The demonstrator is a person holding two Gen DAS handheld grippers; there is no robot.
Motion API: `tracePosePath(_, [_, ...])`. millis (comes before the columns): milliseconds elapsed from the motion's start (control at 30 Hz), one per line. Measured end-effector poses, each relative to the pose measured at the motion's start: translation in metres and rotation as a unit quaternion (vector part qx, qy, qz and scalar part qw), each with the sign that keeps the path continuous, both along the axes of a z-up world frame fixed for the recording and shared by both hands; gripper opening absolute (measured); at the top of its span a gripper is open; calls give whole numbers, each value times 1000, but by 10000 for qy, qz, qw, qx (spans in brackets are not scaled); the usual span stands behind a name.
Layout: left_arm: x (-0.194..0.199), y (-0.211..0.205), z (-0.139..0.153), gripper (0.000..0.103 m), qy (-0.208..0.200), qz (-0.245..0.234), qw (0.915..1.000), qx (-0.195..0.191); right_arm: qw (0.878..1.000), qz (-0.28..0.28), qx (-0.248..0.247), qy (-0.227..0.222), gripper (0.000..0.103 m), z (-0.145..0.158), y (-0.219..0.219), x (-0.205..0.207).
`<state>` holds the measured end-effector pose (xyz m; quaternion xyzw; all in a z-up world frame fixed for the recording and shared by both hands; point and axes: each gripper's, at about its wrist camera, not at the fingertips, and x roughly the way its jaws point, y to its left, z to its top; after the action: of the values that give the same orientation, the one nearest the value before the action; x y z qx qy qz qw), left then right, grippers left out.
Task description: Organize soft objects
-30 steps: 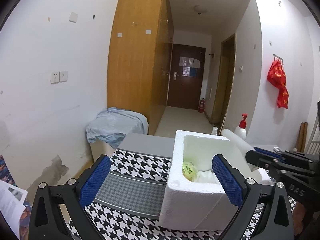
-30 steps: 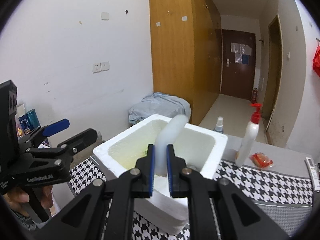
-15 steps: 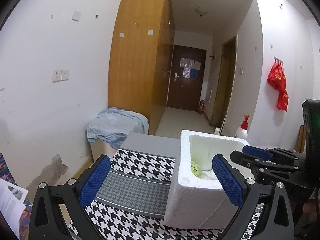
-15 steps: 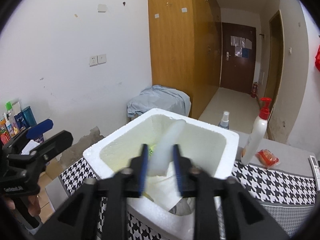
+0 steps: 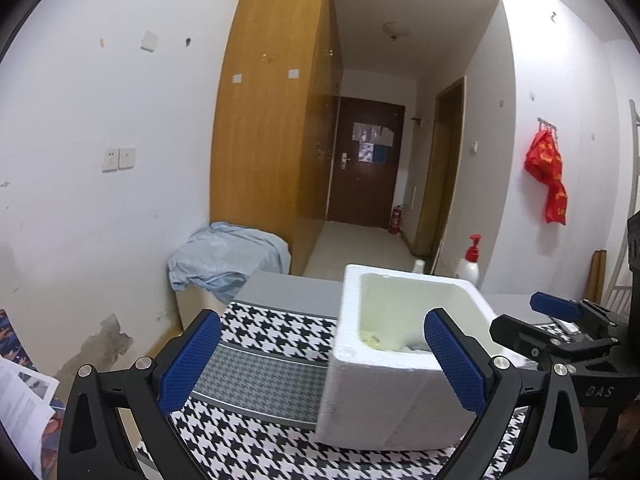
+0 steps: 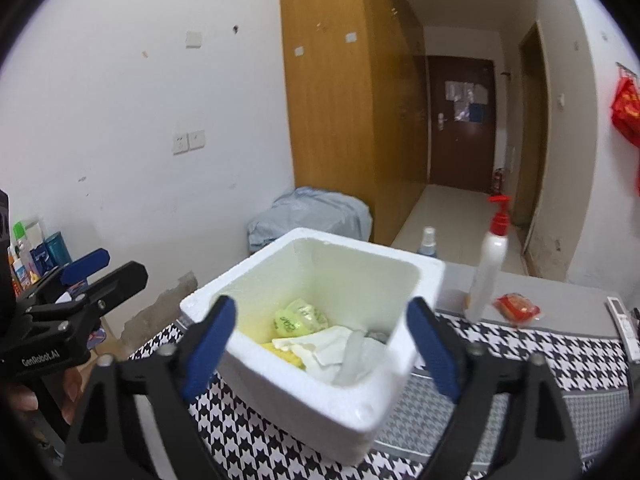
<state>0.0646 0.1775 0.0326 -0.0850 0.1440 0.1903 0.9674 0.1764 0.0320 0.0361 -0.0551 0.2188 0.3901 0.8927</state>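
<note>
Right gripper [image 6: 322,346] jaws have just opened wide, empty, straddling the foam box [image 6: 424,276] at lower centre; left gripper [image 5: 322,356] wide, empty. Withdrawing low risks snagging the rim, tipping it.

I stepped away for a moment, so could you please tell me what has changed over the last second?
The right gripper has just opened its jaws and let go of the white foam strip, which now lies inside the foam box. The left gripper is open as before, and the pump bottle has not moved.
</note>
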Motion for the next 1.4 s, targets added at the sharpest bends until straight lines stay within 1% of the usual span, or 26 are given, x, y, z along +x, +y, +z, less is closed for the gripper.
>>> tracePosePath(167, [-7, -19, 5, 102, 5, -163, 9999, 51, 9998, -126, 51, -142, 102, 5, -22, -16])
tracePosePath(400, [-19, -47, 11, 102, -89, -349, 9992, 151, 9990, -369, 169, -193, 103, 9, -54, -33])
tracePosePath(567, [-24, -70, 15, 102, -90, -466, 9982, 368, 9980, -534, 246, -240, 103, 11, -78, -43])
tracePosePath(800, [-31, -93, 16, 102, -147, -623, 9970, 432, 9956, -774, 299, -431, 103, 9, -106, -64])
tracePosePath(867, [-35, -100, 14, 102, -217, -672, 9966, 433, 9947, -851, 329, -481, 103, 8, -115, -69])
tracePosePath(967, [-40, -109, 8, 102, -298, -697, 9962, 433, 9934, -928, 347, -577, 103, 3, -130, -81])
tracePosePath(1067, [-48, -117, -3, 102, -372, -720, 9960, 379, 9928, -987, 367, -577, 103, -4, -139, -89])
tracePosePath(1300, [-62, -129, -31, 102, -257, -722, 9966, 298, 9910, -1151, 379, -564, 103, -28, -158, -108])
tracePosePath(1400, [-68, -135, -39, 102, -310, -688, 9966, 344, 9899, -1199, 449, -611, 103, -35, -164, -115])
